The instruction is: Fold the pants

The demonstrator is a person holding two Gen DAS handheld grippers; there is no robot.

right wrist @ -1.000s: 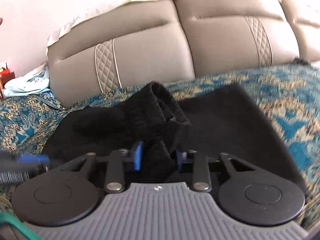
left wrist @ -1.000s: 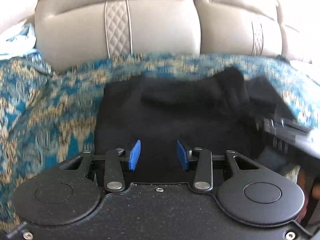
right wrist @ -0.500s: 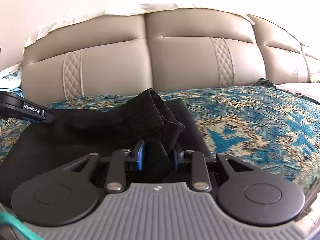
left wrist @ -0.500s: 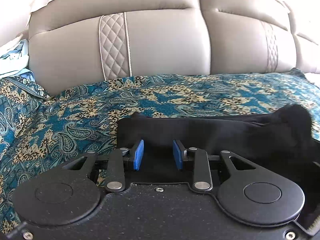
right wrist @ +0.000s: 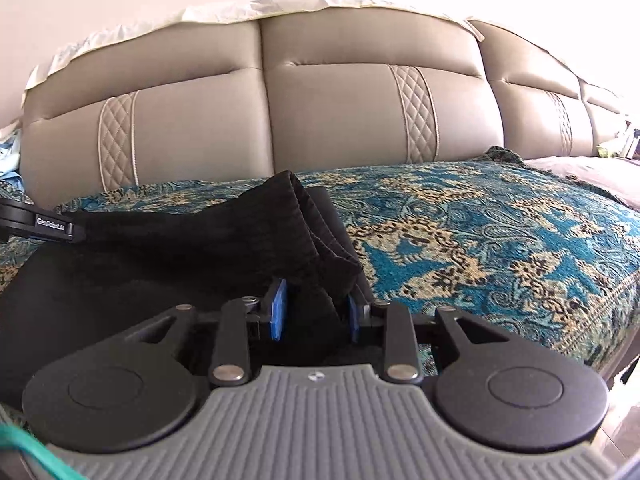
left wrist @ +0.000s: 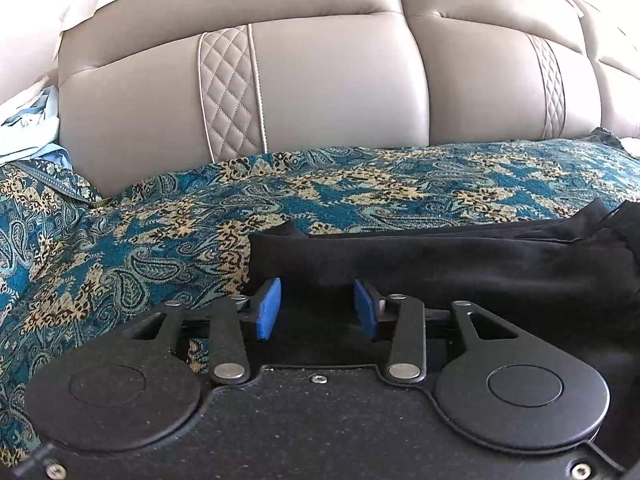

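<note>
Left gripper (left wrist: 318, 310) of mine stands spread wide over the near left corner of the black pants (left wrist: 440, 264), bare patterned bedspread (left wrist: 140, 248) to its left. Right gripper (right wrist: 316, 316) pinches the pants' (right wrist: 180, 264) raised ribbed end, bedspread (right wrist: 480, 232) bare rightward.

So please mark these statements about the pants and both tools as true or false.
1. The right tool grips a bunched part of the black pants. True.
2. The pants lie on a plain white sheet. False: on a blue patterned cover.
3. The left tool has its pads apart around black fabric. True.
4. The headboard is dark wood. False: beige padded leather.
</note>
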